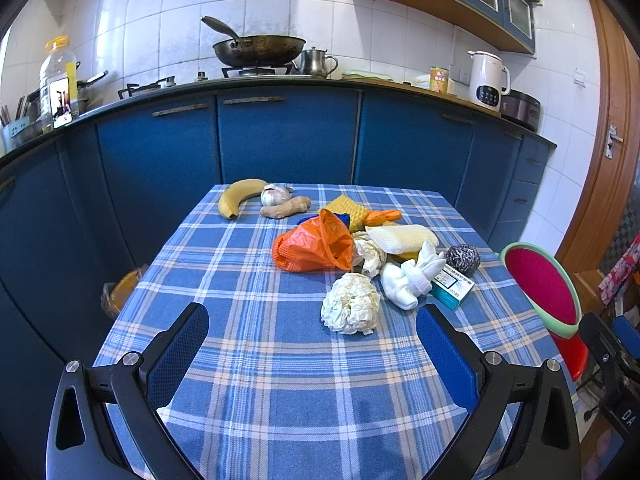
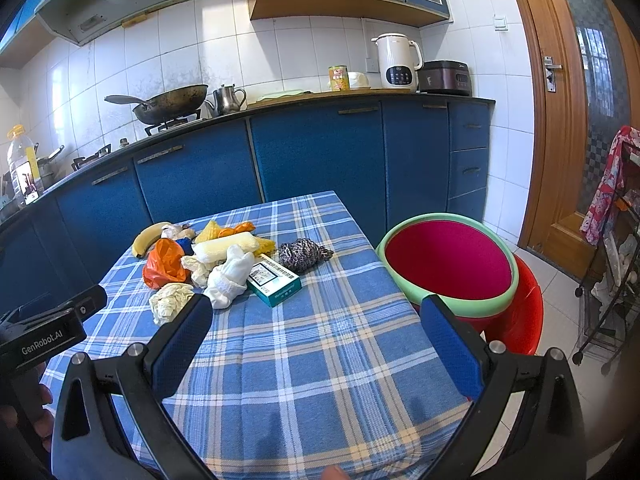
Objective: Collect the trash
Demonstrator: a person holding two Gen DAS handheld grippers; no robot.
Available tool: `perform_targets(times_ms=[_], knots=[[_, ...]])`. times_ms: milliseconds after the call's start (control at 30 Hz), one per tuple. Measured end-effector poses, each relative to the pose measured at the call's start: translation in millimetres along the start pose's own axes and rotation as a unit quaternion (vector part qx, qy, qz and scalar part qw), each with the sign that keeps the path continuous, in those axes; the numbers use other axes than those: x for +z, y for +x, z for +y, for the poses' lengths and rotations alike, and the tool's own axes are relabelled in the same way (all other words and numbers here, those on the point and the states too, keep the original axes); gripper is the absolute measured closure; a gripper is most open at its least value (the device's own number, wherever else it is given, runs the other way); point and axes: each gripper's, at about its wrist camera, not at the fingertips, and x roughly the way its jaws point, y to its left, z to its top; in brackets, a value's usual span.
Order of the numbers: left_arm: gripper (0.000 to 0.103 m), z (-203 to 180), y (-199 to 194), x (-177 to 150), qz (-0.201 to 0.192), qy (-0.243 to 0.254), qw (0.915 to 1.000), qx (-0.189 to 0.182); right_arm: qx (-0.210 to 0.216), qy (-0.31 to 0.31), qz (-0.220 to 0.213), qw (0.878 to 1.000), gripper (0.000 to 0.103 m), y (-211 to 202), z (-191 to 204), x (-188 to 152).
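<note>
Left wrist: two paper wads (image 1: 351, 309), one banana (image 1: 239, 196)

At the lower left of the right wrist view, "GenRobot.AI" stands in white on the black body of the left gripper (image 2: 48, 344). At the lower right edge of the left wrist view, the letters "DA" show on the right gripper (image 1: 624, 416). Print on the teal box (image 2: 274, 282) is too small to read.

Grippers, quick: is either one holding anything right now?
Left gripper: jaws open, holding nothing.
Right gripper: jaws open, holding nothing.
</note>
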Motion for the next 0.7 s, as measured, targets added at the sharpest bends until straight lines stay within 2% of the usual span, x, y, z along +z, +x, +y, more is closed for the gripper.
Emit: perform_targets(times_ms=[433,700], knots=[[0.000,2.9,5.5,0.0,0.005,-0.001,1.0000,0.003,-0.001,0.001,0.002,1.000,0.001,1.1,-1.2,-0.5],[0.000,-3.4,26.0,3.4,0.030,0.007,0.9995,0.011,-0.004,0.009,0.019,1.000,0.001,14.7,-8.6,-0.9]])
